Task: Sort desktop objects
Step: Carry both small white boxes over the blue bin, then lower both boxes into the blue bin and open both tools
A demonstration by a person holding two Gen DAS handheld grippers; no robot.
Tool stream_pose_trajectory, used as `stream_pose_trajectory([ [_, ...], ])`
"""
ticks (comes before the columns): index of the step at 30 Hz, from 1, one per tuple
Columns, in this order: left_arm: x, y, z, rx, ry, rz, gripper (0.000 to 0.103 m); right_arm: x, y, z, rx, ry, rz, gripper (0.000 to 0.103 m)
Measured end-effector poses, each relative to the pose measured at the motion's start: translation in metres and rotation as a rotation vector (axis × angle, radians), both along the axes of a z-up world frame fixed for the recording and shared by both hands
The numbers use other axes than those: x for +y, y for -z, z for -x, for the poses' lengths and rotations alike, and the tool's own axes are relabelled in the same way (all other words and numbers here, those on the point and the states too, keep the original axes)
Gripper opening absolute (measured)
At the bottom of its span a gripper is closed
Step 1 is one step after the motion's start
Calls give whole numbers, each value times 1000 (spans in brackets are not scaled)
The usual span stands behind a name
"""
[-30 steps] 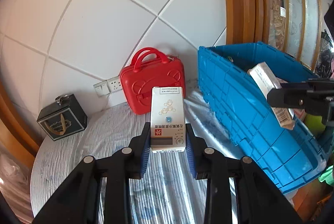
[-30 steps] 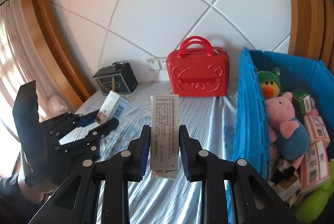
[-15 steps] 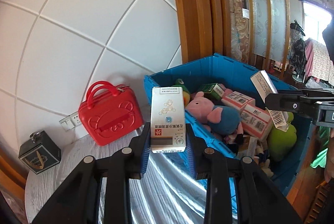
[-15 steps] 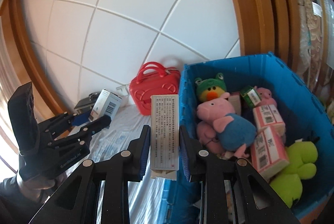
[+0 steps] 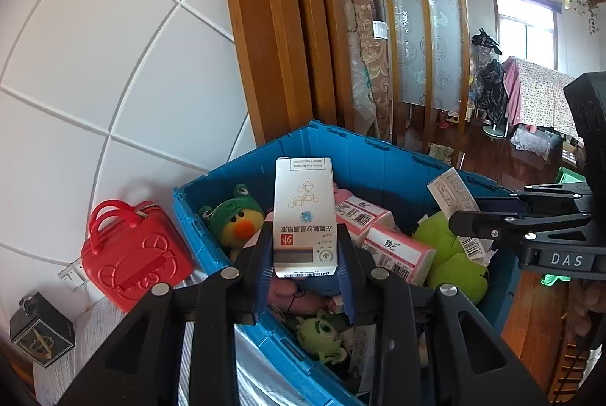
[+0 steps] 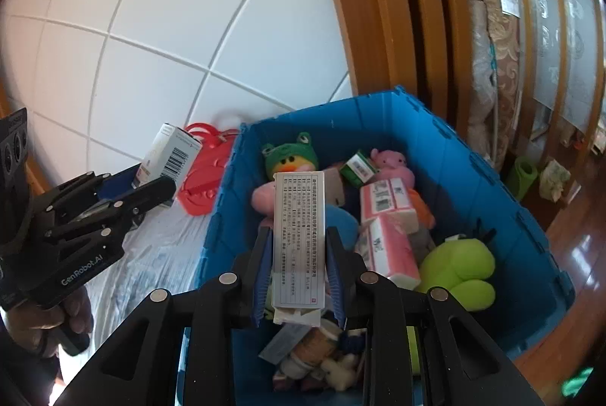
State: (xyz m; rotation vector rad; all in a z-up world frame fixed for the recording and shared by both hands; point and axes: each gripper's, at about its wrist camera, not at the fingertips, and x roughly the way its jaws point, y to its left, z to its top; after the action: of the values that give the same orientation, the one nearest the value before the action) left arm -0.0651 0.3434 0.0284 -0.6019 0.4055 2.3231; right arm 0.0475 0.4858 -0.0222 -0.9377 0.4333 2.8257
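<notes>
My left gripper [image 5: 305, 247] is shut on a white medicine box with a red mark [image 5: 305, 216], held upright above the blue crate [image 5: 382, 156]. My right gripper [image 6: 299, 254] is shut on a white box with printed text [image 6: 299, 239], also held over the crate [image 6: 488, 201]. Each gripper shows in the other's view: the right one [image 5: 454, 218] with its box [image 5: 454, 197] at the right, the left one [image 6: 163, 186] with its box [image 6: 170, 156] at the left. The crate holds plush toys and pink boxes [image 6: 386, 213].
A red case [image 5: 132, 254] stands against the white tiled wall left of the crate. A small black box [image 5: 39, 330] sits further left on the white cloth-covered table [image 6: 151, 247]. A wooden frame [image 5: 272, 27] rises behind the crate. Wooden floor lies to the right.
Both grippers have swung right, from over the table to above the open crate, each still holding its box. The crate's contents now fill the views.
</notes>
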Motion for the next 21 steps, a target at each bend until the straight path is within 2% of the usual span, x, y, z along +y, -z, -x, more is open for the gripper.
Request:
stream_pose_trajectory([
  [7, 27, -2, -1, 1, 39, 5, 30, 22, 2, -6, -8, 43, -1, 27],
  [9, 29, -5, 1, -16, 40, -26, 30, 24, 1, -7, -6, 48, -2, 27],
  [11, 29, -7, 6, -46, 32, -51, 44, 25, 1, -7, -5, 51, -6, 28],
  [12, 28, -7, 8, -43, 12, -51, 68, 26, 1, -7, -2, 53, -7, 31],
  [13, 26, -7, 8, -36, -6, -55, 80, 27, 0, -8, 1, 61, -11, 50],
  [14, 24, -7, 9, -33, -14, -60, 80, 29, -1, -9, 7, 74, -15, 79],
  [15, 22, -6, 10, -37, -20, -55, 80, 30, -2, -10, 17, 78, -11, 88],
  [21, -1, -5, 12, -47, -76, -57, 80, 28, -7, -8, 28, 68, -11, 94],
])
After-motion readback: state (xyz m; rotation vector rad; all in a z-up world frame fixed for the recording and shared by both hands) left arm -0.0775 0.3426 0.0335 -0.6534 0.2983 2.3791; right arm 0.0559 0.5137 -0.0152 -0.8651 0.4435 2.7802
